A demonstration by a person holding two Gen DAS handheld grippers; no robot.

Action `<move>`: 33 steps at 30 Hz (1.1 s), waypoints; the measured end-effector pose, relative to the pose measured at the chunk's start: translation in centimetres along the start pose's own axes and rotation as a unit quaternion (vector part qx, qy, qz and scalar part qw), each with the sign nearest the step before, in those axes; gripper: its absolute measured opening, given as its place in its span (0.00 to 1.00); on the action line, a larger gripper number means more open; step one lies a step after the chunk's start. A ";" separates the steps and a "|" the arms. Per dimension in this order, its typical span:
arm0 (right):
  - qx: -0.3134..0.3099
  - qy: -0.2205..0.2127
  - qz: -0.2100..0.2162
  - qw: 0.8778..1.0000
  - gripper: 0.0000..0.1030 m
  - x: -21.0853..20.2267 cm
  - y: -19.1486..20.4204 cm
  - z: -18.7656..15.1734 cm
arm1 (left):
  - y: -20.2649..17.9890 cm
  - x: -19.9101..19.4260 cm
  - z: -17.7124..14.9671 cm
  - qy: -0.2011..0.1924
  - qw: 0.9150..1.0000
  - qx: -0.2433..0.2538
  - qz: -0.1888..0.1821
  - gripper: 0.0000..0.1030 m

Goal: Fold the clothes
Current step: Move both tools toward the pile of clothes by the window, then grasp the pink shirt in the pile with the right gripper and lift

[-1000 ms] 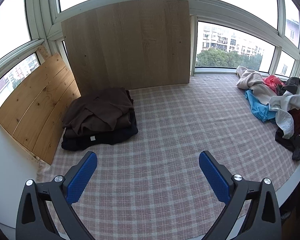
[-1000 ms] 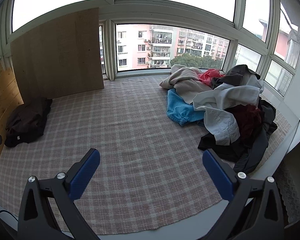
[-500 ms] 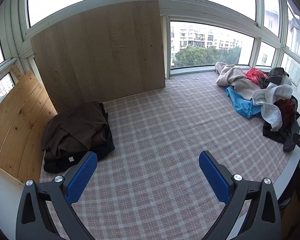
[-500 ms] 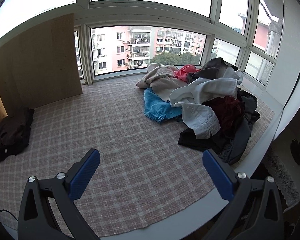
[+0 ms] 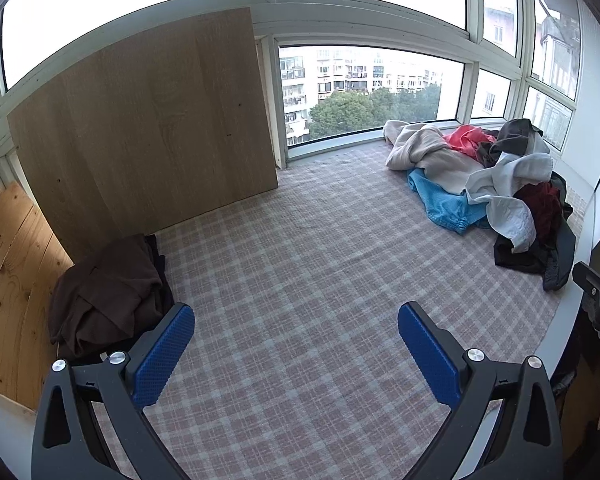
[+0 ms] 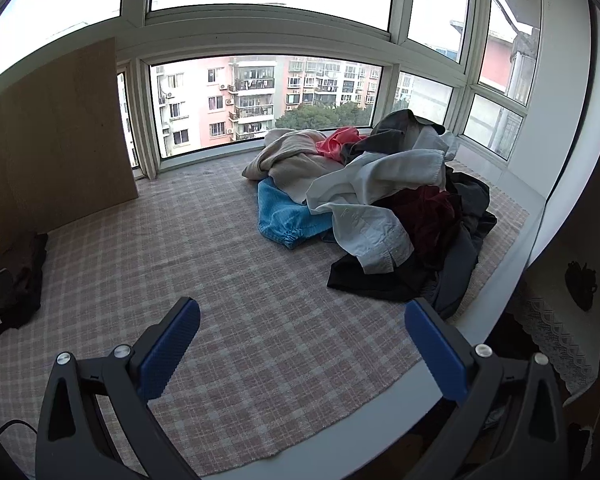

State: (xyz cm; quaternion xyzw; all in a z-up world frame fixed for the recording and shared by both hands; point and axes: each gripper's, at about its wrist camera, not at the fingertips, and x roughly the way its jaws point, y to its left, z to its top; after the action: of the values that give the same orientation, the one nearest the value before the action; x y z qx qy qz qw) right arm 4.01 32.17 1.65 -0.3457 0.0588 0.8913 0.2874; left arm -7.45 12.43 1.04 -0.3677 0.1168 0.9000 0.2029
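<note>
left wrist view: left gripper wide open, holding nothing; folded stack lower left looks done. right wrist view: right gripper wide open, holding nothing; unfolded pile centre right, so most folding is left.

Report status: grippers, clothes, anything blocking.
Left gripper open, empty. Right gripper open, empty. Unfolded pile untouched; folded stack by boards. Checked cloth between, nothing blocking.

A checked pink-and-grey cloth covers the window platform. On it, a wooden board leans upright against the window. A folded dark stack lies at the board's foot; a loose clothes heap lies well apart from it.
</note>
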 end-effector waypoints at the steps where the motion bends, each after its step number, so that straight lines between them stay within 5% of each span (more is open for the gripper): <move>1: 0.001 0.000 0.000 1.000 1.00 0.2 -0.3 0.1 | -0.3 0.1 0.2 -0.001 1.000 0.003 -0.002 1.00; 13: 0.000 0.003 0.037 0.999 1.00 6.0 -5.3 3.1 | -4.7 2.2 2.8 -0.005 1.000 -0.003 0.011 0.99; 23: -0.043 -0.044 0.090 0.994 1.00 11.7 -11.2 8.3 | -9.3 4.7 7.0 0.007 0.998 -0.061 0.008 0.98; 33: -0.073 -0.066 0.092 0.991 1.00 19.4 -19.1 16.8 | -15.4 5.8 14.9 -0.065 0.995 -0.073 0.006 0.98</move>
State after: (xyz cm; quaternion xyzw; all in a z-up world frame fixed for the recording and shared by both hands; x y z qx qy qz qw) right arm -6.81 62.24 3.53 -0.2991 0.0062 0.9368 0.1816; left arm -13.38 33.07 6.46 -0.3215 0.0399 0.9294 0.1771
